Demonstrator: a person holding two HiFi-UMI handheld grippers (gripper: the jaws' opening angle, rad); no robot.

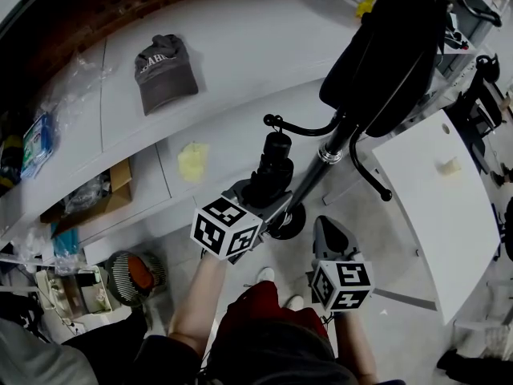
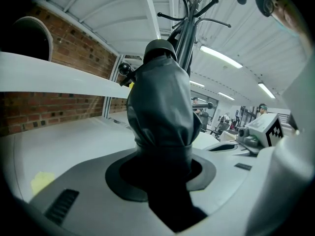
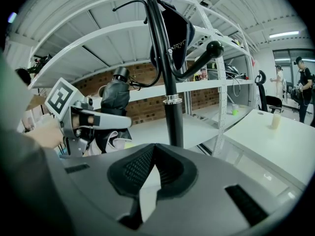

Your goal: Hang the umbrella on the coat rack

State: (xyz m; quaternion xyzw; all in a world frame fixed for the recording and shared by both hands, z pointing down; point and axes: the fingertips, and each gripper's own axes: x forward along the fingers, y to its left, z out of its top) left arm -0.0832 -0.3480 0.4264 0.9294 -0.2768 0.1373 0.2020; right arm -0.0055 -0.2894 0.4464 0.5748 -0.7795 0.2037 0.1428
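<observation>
A folded black umbrella (image 1: pixel 272 167) stands upright between the jaws of my left gripper (image 1: pixel 260 195), which is shut on its lower part. In the left gripper view the umbrella (image 2: pixel 160 107) fills the middle, with the left gripper (image 2: pixel 160 166) clamped round it and the coat rack (image 2: pixel 189 28) just behind. The rack's black pole (image 1: pixel 321 167) rises right of the umbrella, and a curved hook (image 1: pixel 276 121) ends close above the umbrella's top. My right gripper (image 1: pixel 330 229) hangs shut and empty near the pole's foot. In the right gripper view it (image 3: pixel 152 154) faces the pole (image 3: pixel 170 73).
A black bag (image 1: pixel 393 46) hangs on the rack. A grey cap (image 1: pixel 164 70) and a yellow cloth (image 1: pixel 192 160) lie on the white shelves (image 1: pixel 240 54) to the left. A white table (image 1: pixel 433 207) stands right of the rack. Boxes and clutter (image 1: pixel 80 207) fill the lower shelf.
</observation>
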